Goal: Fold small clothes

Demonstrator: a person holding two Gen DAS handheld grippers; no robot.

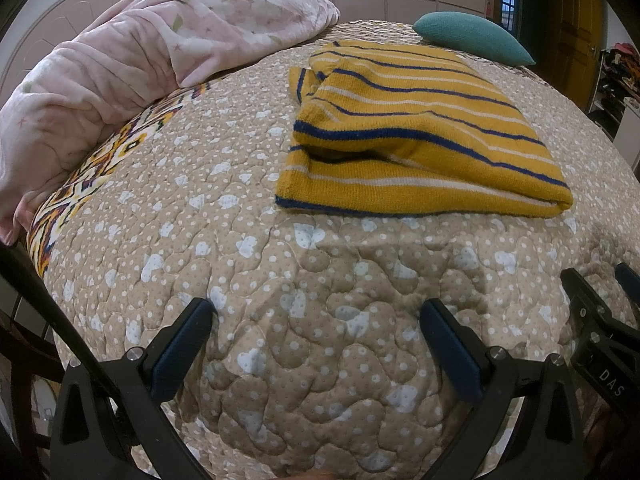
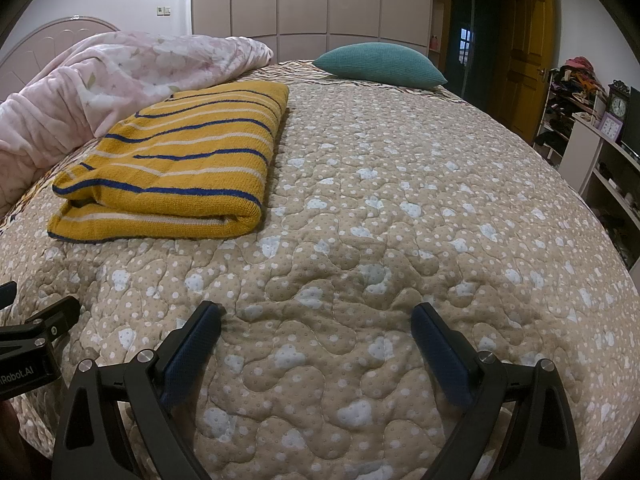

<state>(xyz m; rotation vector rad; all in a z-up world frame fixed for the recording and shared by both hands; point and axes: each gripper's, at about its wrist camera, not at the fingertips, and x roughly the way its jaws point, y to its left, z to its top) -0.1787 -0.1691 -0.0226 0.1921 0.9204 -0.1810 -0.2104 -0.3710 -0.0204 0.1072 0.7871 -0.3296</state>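
Sweater (image 1: 408, 128) looks soft and floppy, probably light; I'd pinch the folded right edge. Left gripper (image 1: 320, 344) and right gripper (image 2: 316, 340) both spread, empty.

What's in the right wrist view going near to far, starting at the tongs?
Right tongs, open over the quilted bedspread → folded yellow striped sweater → pink floral blanket → teal pillow → wardrobe doors.
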